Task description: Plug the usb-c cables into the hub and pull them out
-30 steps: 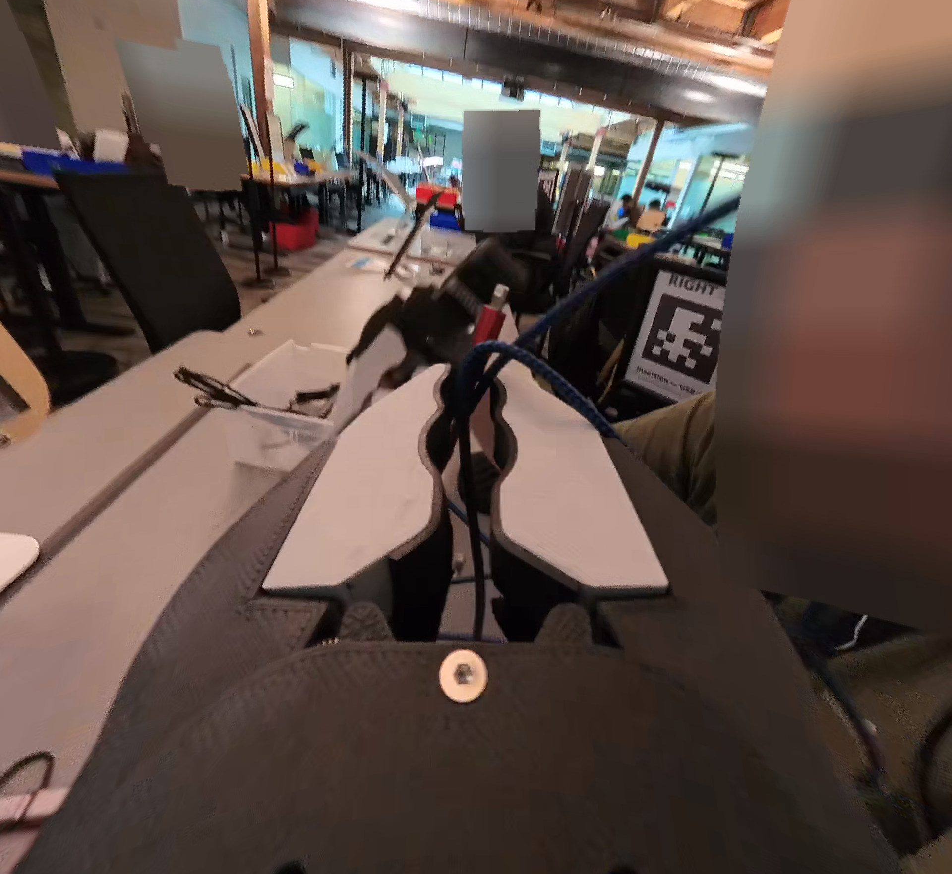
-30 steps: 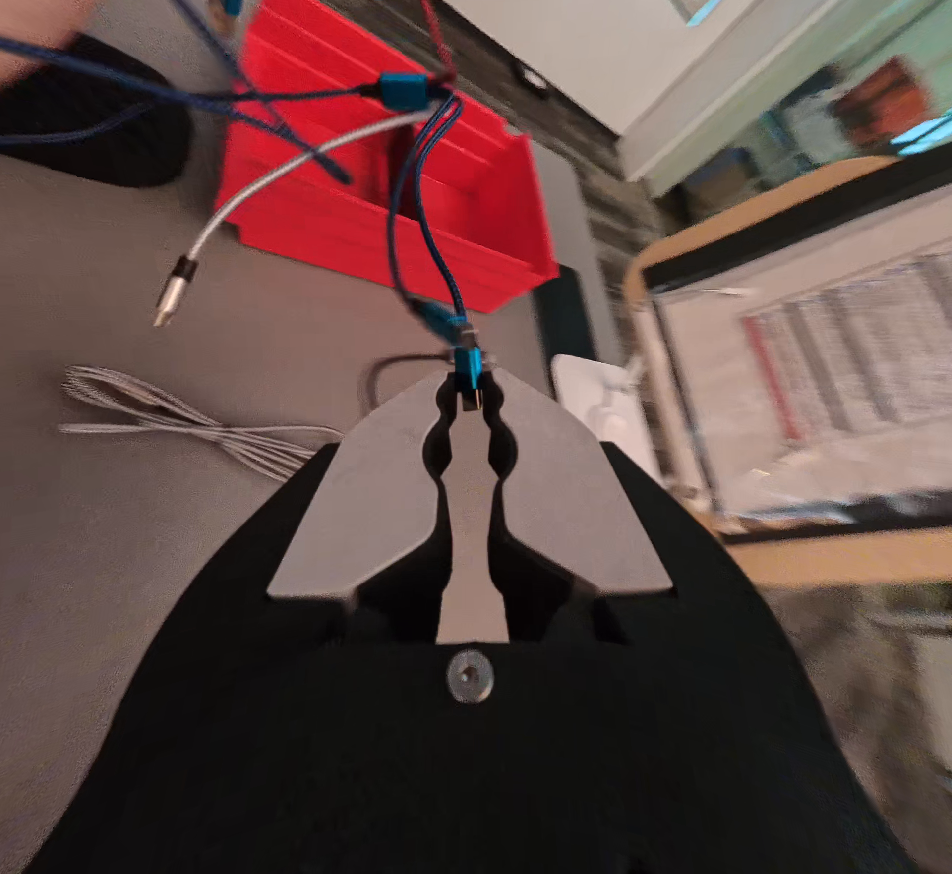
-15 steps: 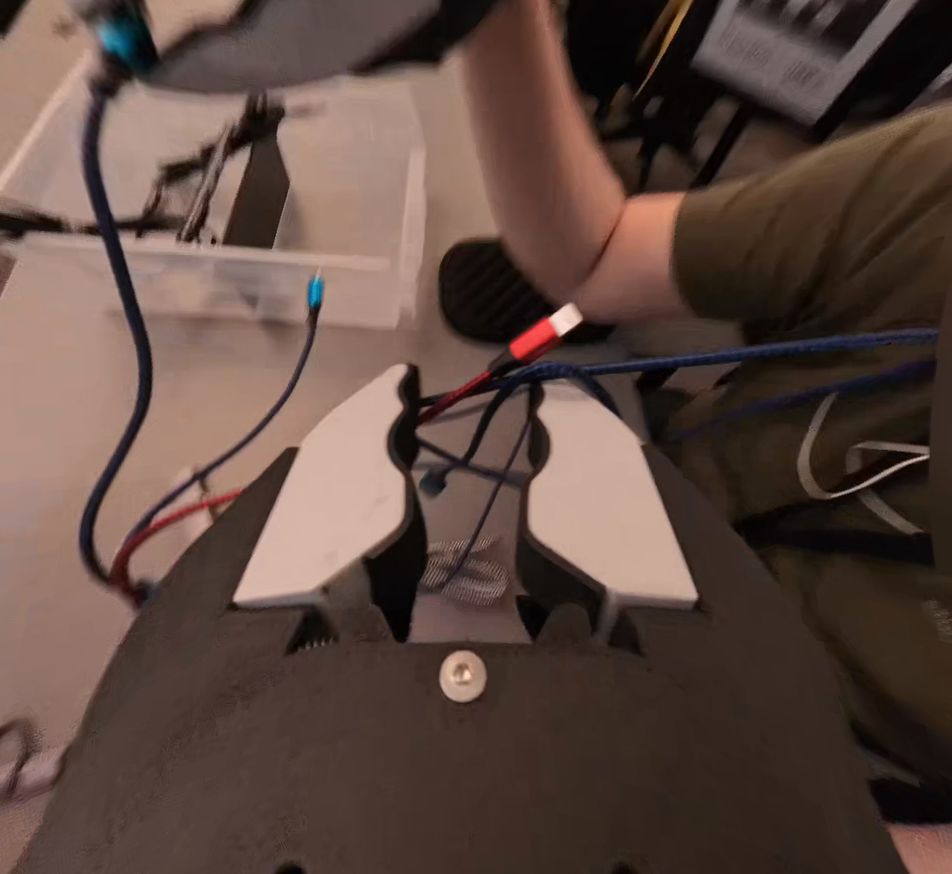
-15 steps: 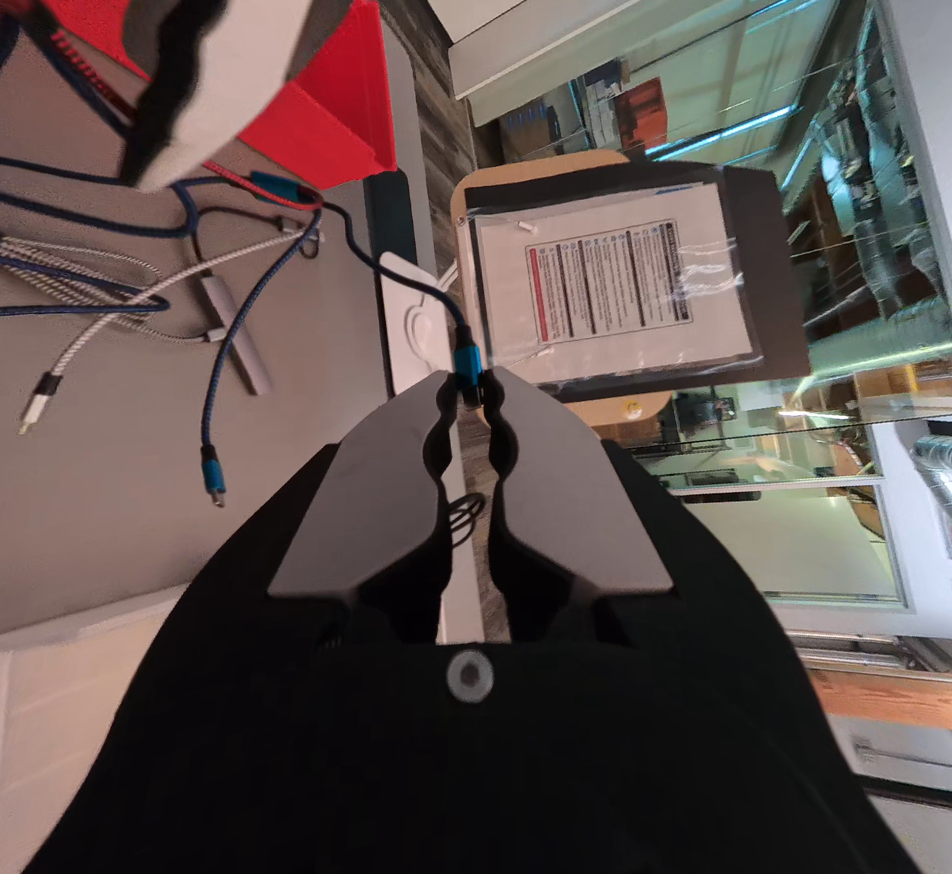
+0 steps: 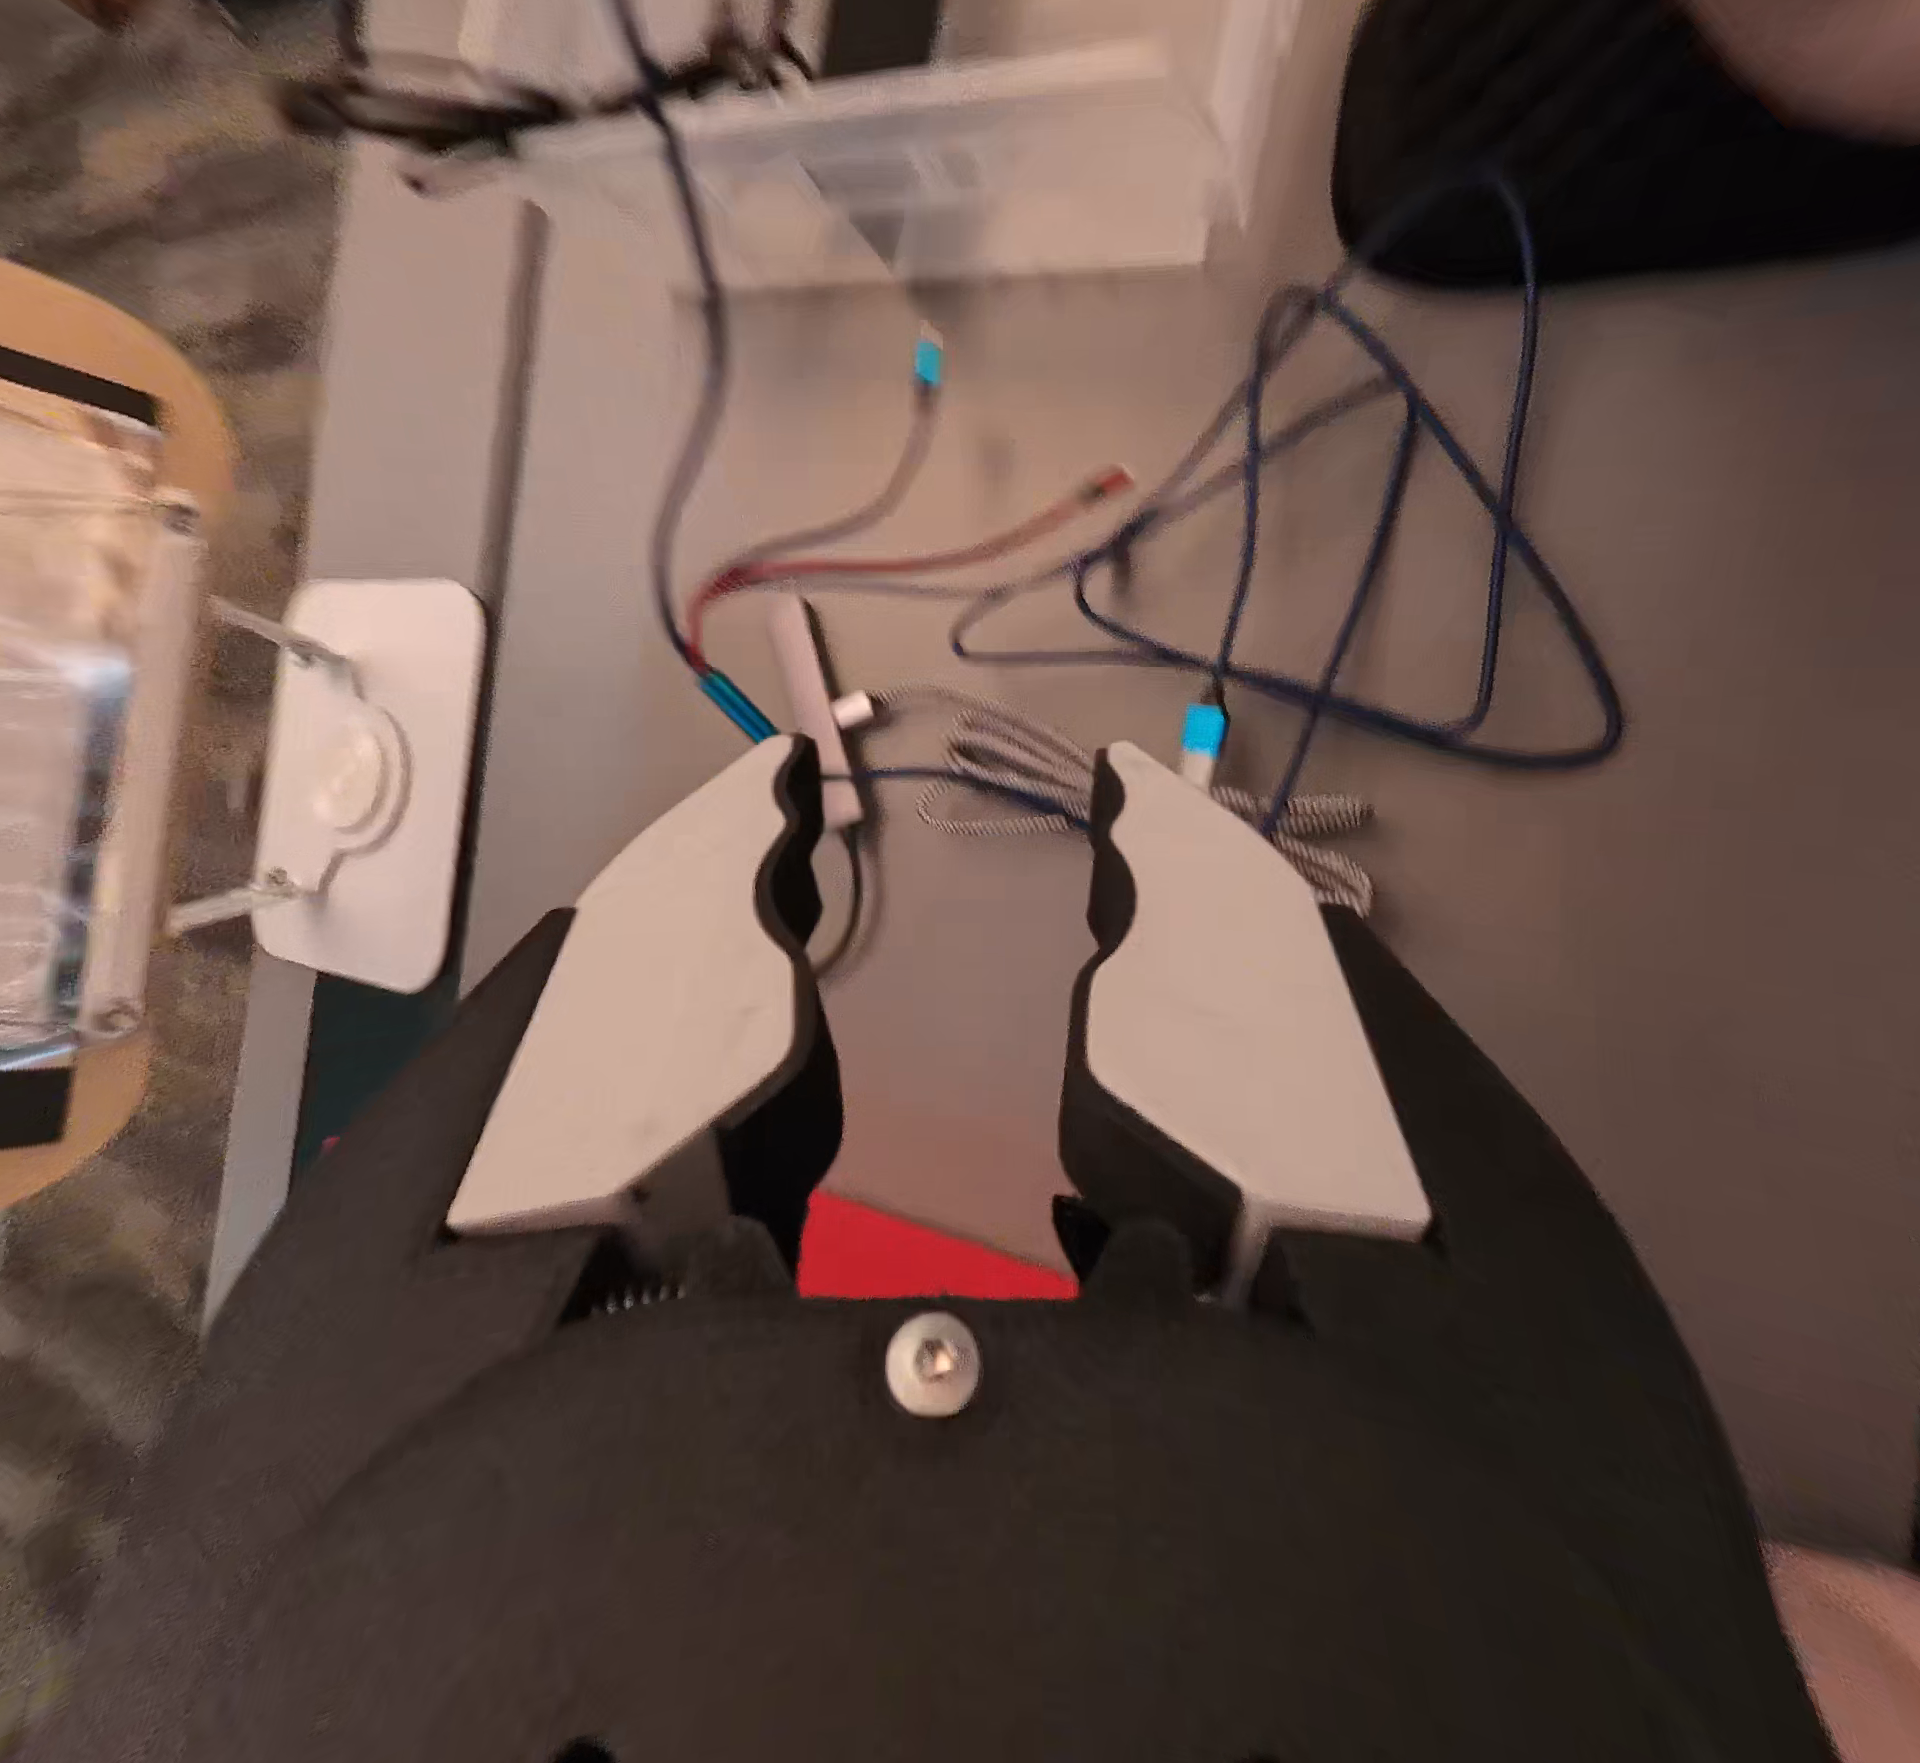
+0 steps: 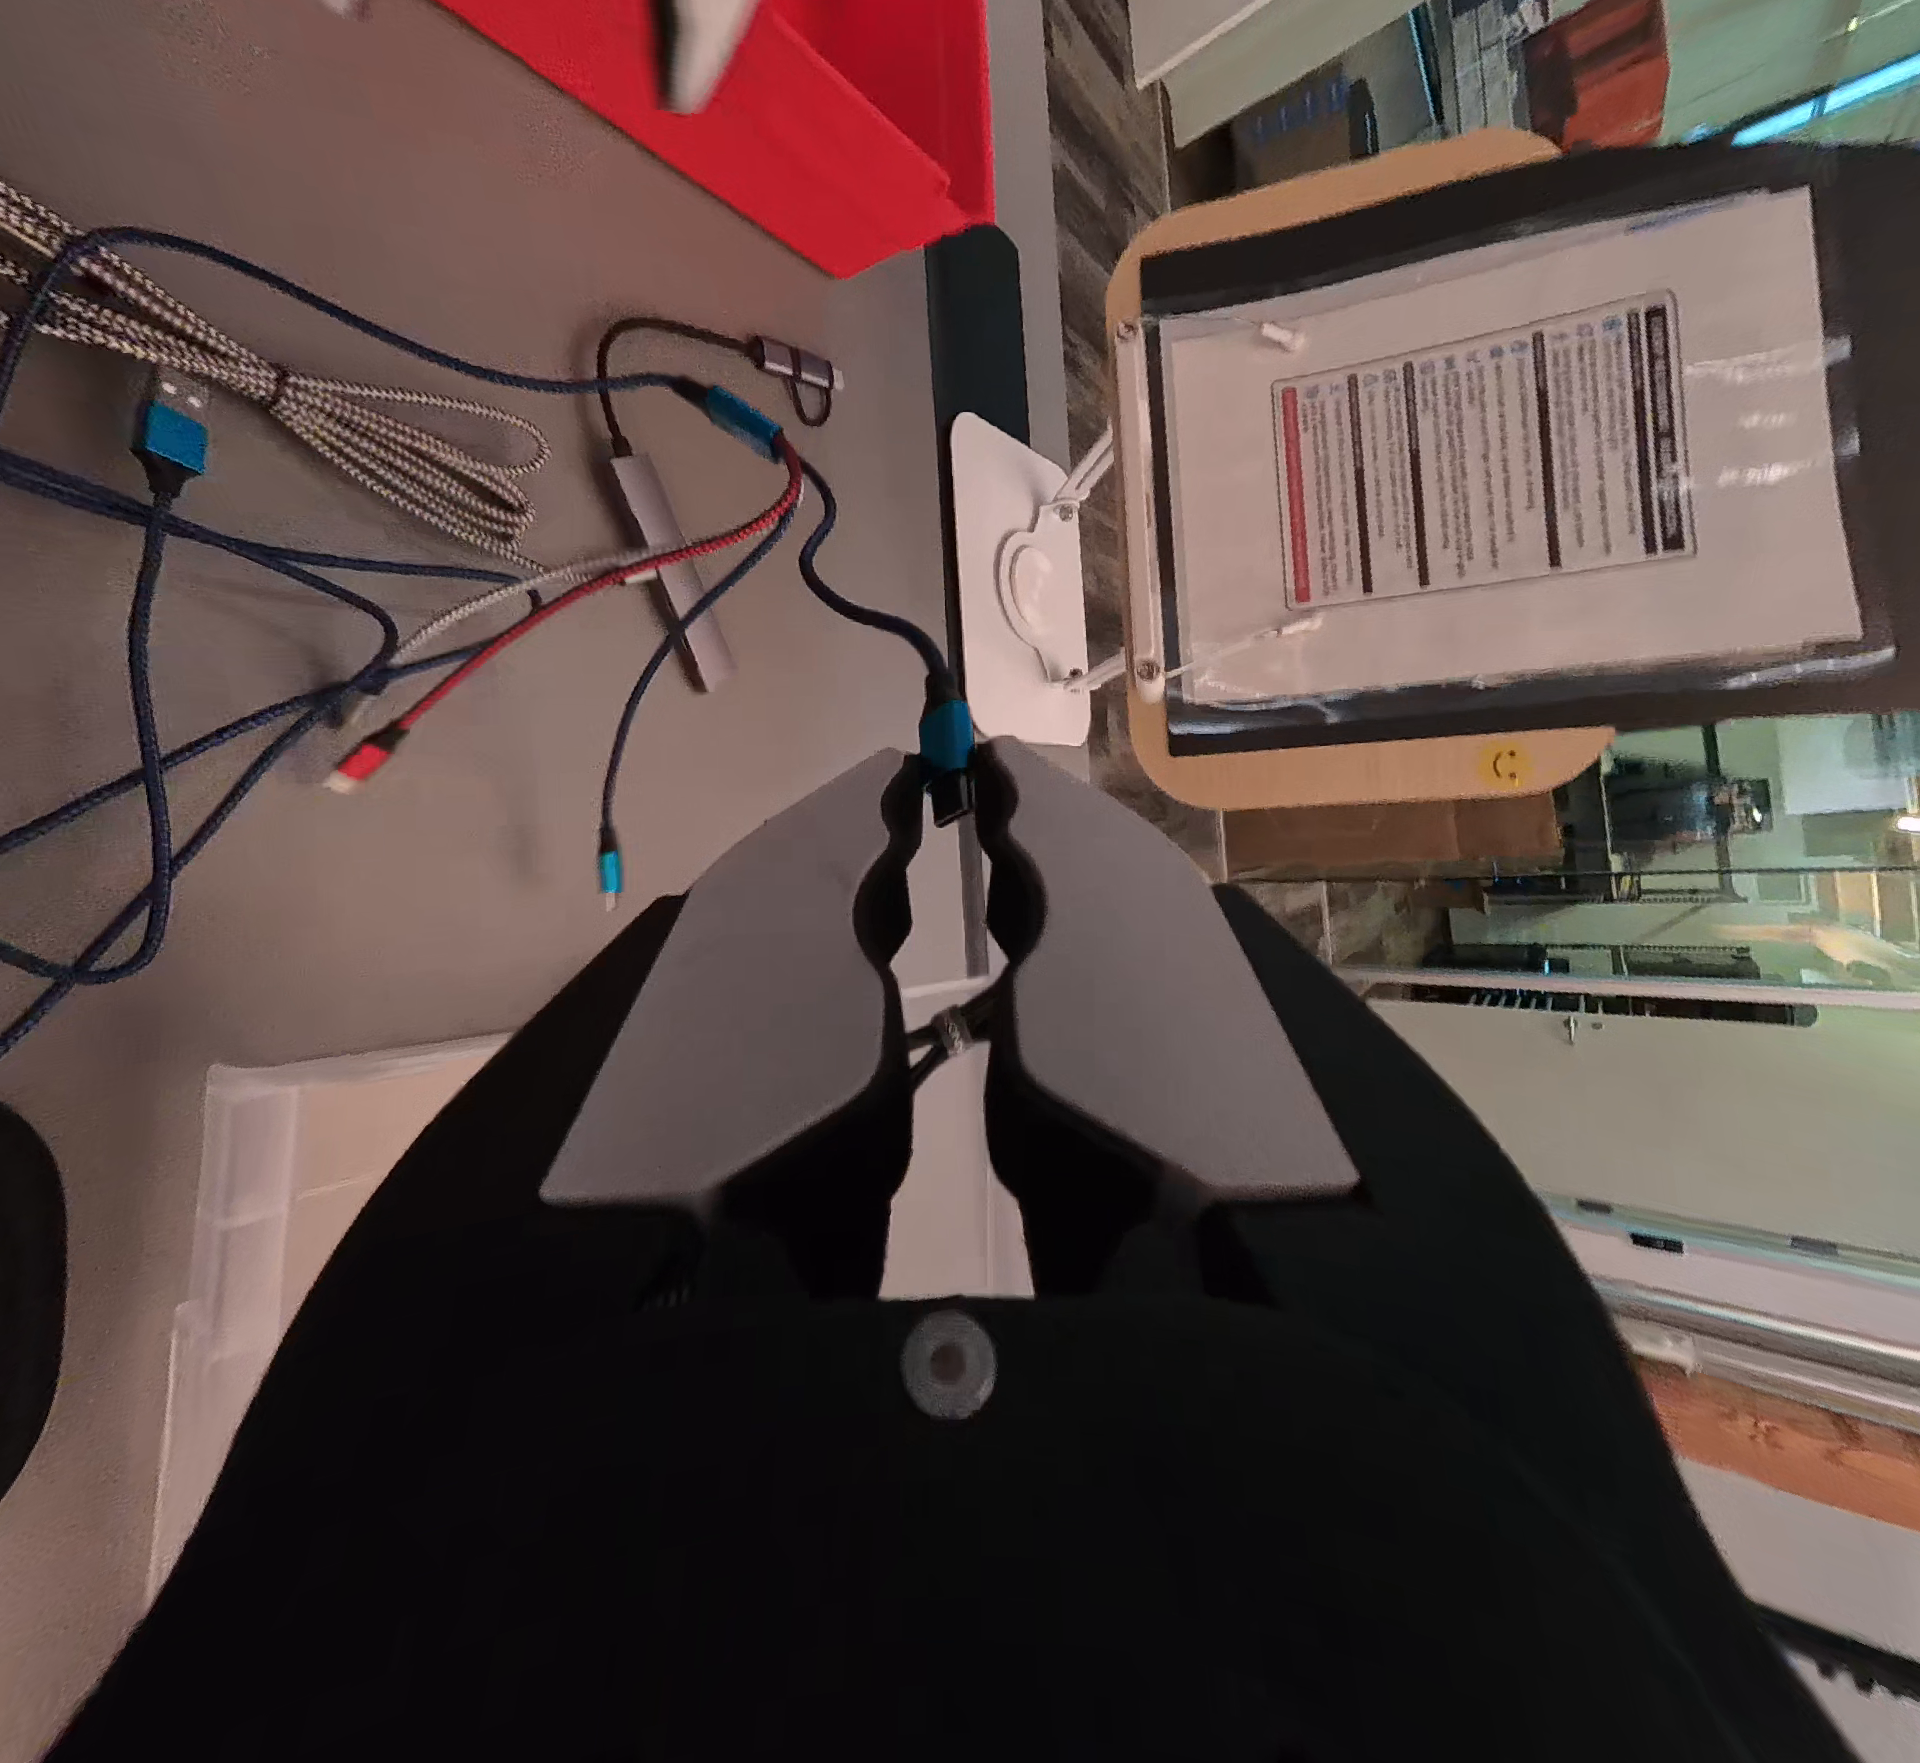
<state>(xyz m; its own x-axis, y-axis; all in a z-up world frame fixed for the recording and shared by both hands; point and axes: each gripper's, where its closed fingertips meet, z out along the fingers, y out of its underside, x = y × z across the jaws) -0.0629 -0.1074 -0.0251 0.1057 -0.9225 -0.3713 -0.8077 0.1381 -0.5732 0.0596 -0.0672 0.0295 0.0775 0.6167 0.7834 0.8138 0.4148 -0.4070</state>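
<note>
Hub: slim grey bar (image 6: 670,560) lying flat on the grey table (image 6: 436,155), in the middle of the cable tangle; in the right wrist view its long axis runs from far-left to near-right.
Hub in left view: same bar (image 5: 816,711) sits just beyond the tip of the left finger, long axis pointing roughly away from the camera (motion blur softens its edges).
Right gripper (image 6: 943,783): clenched on the blue-sleeved plug (image 6: 945,742), which stands up from between the fingertips with its dark blue cord curving off to the far left.
Left gripper (image 5: 945,763): spread wide, nothing between the fingers; it hangs above the table looking down on the cables.
Key relation: hub lies to the left of and beyond the held plug, so by my reading the plug must travel left and turn before it can meet a port along the bar's side.
Nearer tool: left gripper looks closer to the hub, and seems best placed to pin it down.
Ports: which side carries them I cannot tell.
Loose ends: red plug (image 6: 364,763) and a small blue one (image 6: 611,872) lie free on the table, near the hub.
Other things: red bin (image 6: 727,82) at the far side; white stand base (image 6: 1023,581) to the right of the hub.
</note>
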